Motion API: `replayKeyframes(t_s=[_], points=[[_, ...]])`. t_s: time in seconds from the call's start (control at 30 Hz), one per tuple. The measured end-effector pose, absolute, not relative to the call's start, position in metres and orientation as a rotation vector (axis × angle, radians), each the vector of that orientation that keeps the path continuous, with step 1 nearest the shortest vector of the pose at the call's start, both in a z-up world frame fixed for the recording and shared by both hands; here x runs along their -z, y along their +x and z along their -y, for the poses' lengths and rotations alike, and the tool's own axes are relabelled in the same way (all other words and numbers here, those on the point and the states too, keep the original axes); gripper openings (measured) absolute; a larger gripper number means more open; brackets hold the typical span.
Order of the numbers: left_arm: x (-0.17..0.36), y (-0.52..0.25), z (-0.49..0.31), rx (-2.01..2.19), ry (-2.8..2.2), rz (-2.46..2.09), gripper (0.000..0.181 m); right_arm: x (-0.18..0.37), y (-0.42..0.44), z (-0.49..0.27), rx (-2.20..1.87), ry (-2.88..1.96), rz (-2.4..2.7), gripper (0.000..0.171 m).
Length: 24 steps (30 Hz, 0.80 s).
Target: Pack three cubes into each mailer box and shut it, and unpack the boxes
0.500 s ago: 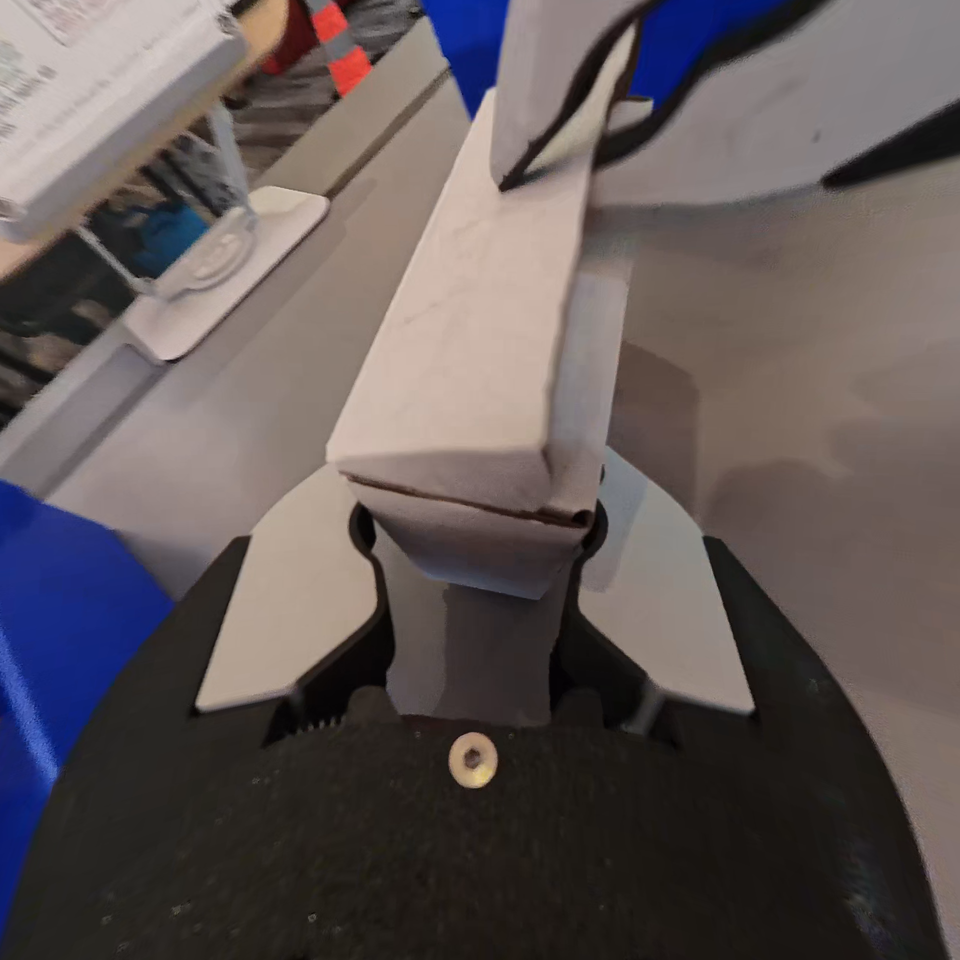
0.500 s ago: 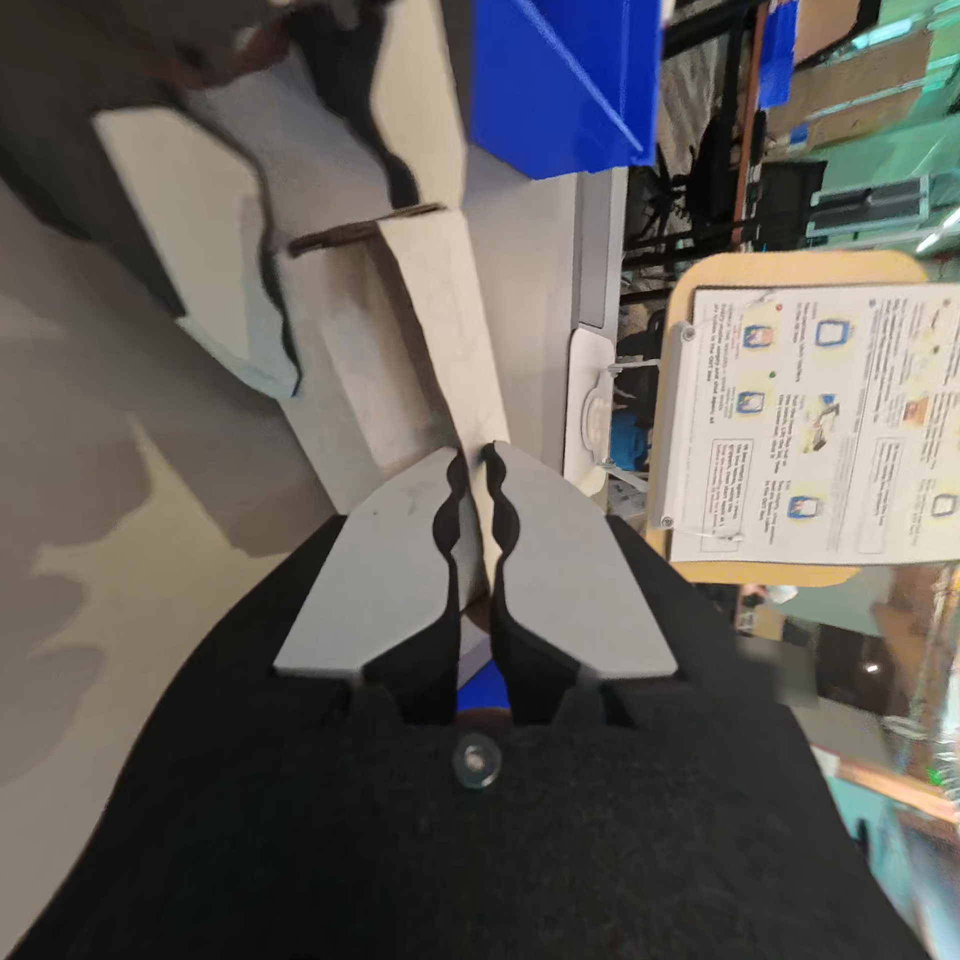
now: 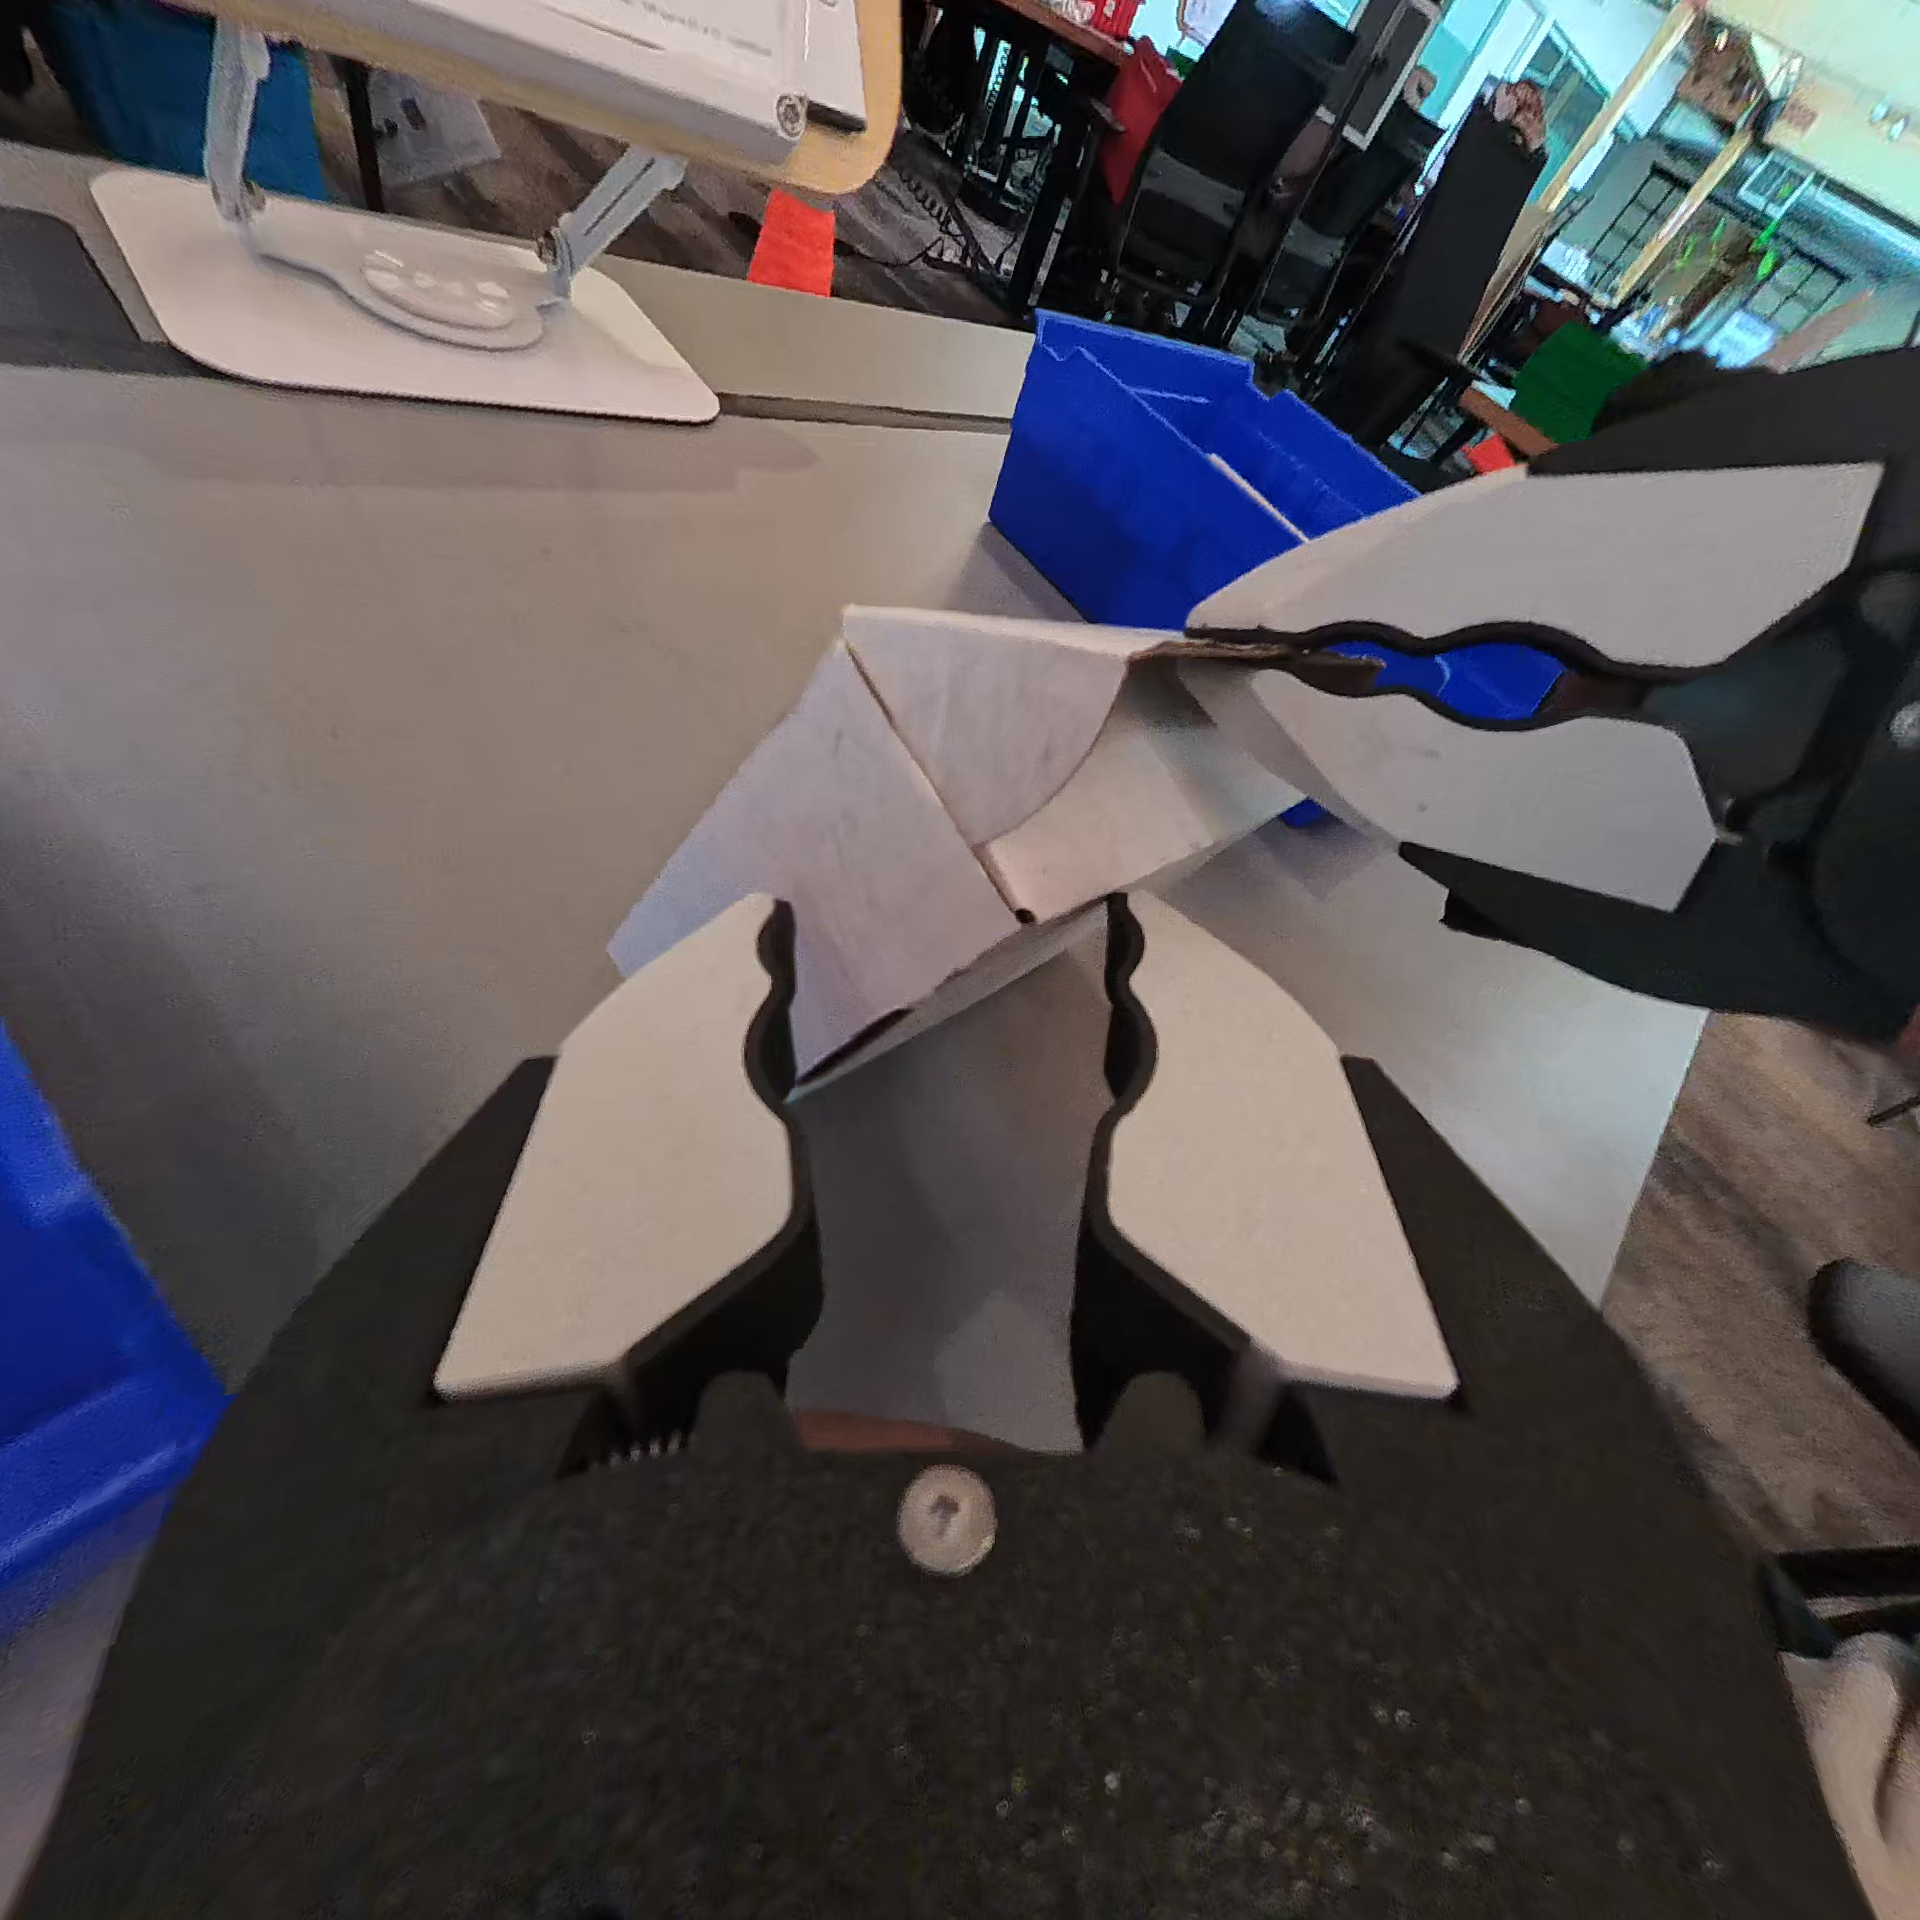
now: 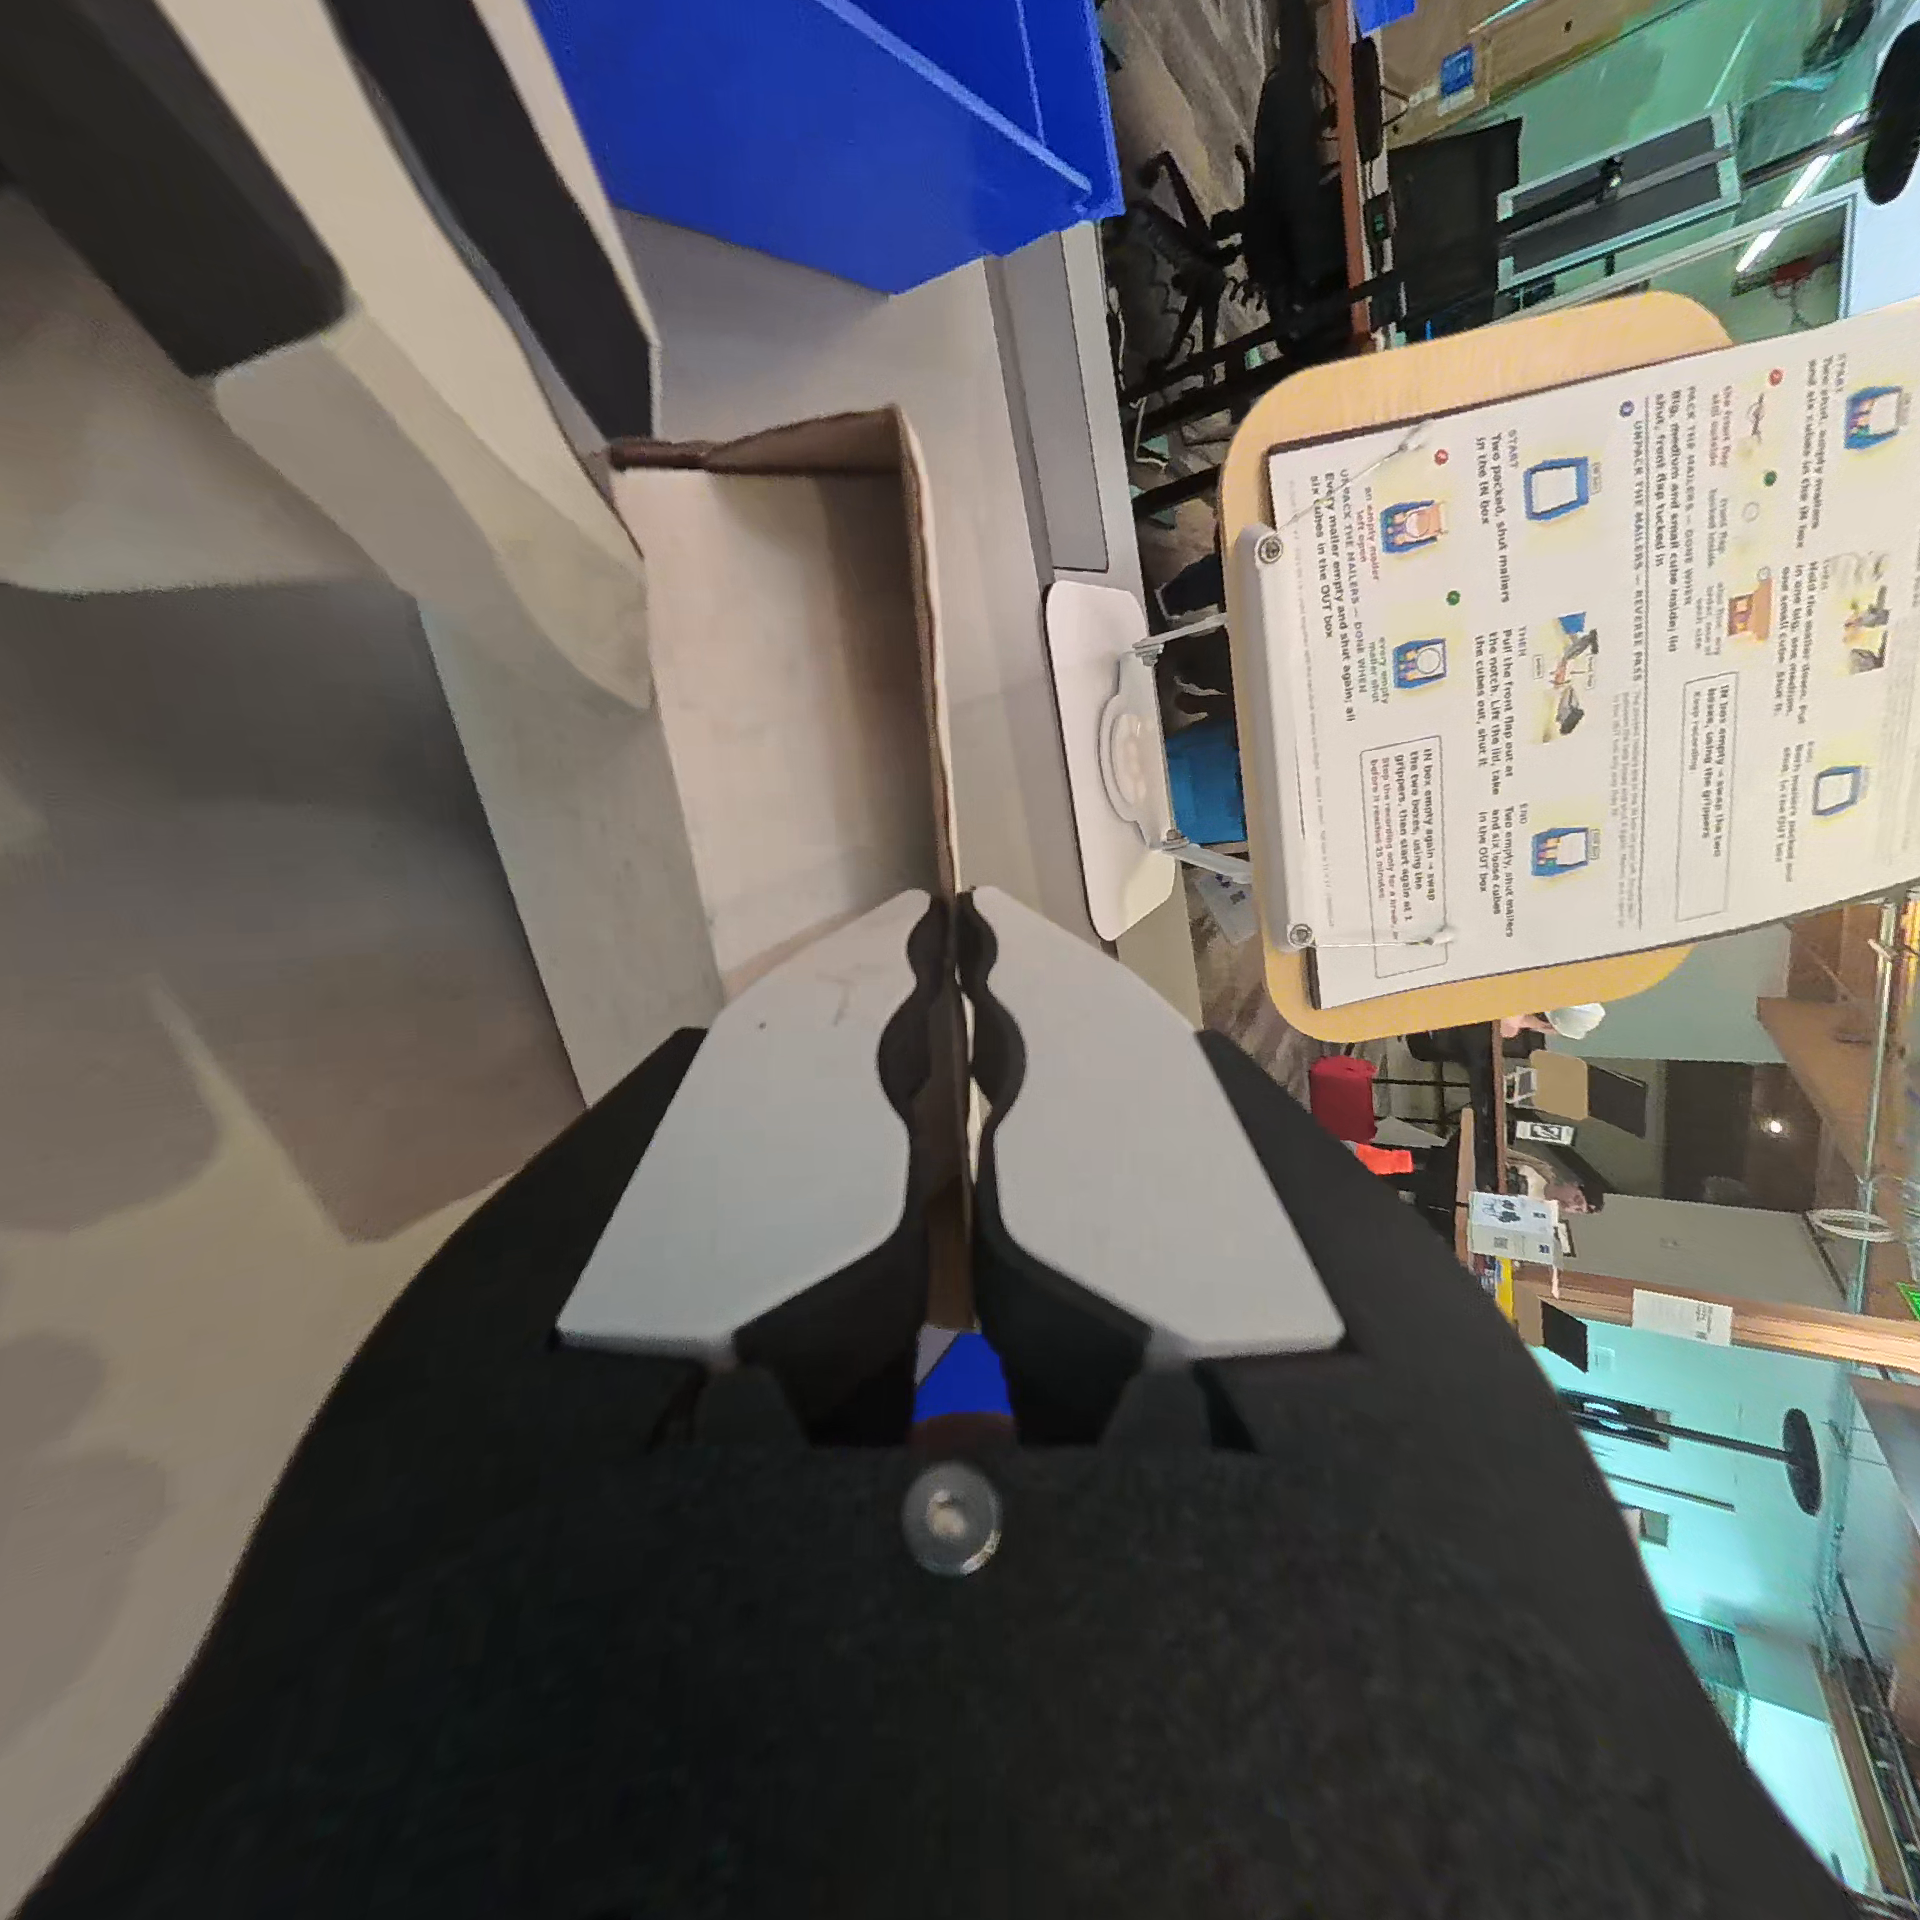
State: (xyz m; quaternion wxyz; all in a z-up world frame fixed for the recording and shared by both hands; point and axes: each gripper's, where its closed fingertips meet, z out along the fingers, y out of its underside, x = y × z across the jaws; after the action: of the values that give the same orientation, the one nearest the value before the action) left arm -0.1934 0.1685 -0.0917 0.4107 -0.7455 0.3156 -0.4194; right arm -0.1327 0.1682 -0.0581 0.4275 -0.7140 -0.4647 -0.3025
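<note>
On the grey table (image 3: pixel 364 644), the right gripper (image 4: pixel 954 914) clamps the white cardboard mailer box (image 3: pixel 883 831) edge; the left gripper (image 3: pixel 945 935) stands released near the blue plastic bin (image 3: pixel 1143 488).

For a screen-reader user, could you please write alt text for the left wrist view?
A white cardboard mailer box is tilted up off a grey table, its flap pinched by the shut right gripper coming in from the right. The left gripper in the foreground is open, its fingers either side of the box's near corner. A blue plastic bin stands behind.
</note>
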Motion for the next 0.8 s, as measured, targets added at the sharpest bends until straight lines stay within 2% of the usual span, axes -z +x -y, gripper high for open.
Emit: replayKeyframes(t_s=[0.17, 0.27, 0.37, 0.43, 0.8], points=[[0.084, -0.204, -0.165, 1.06, -1.861, -0.674, 0.059, 0.059, -0.132, -0.17, 0.762, -1.806, 1.122, 0.002], [0.072, -0.207, -0.161, 1.127, -1.845, -0.587, 0.054, 0.06, -0.137, -0.169, 0.737, -1.809, 1.118, 0.002], [0.084, -0.204, -0.171, 1.06, -1.894, -0.602, 0.049, 0.065, -0.147, -0.166, 0.699, -1.81, 1.141, 0.003], [0.099, -0.202, -0.174, 1.033, -1.938, -0.621, 0.038, 0.071, -0.15, -0.163, 0.711, -1.83, 1.166, 0.003], [0.11, -0.199, -0.153, 0.949, -1.924, -0.778, 0.034, 0.052, -0.144, -0.153, 0.423, -1.976, 1.092, 0.003]])
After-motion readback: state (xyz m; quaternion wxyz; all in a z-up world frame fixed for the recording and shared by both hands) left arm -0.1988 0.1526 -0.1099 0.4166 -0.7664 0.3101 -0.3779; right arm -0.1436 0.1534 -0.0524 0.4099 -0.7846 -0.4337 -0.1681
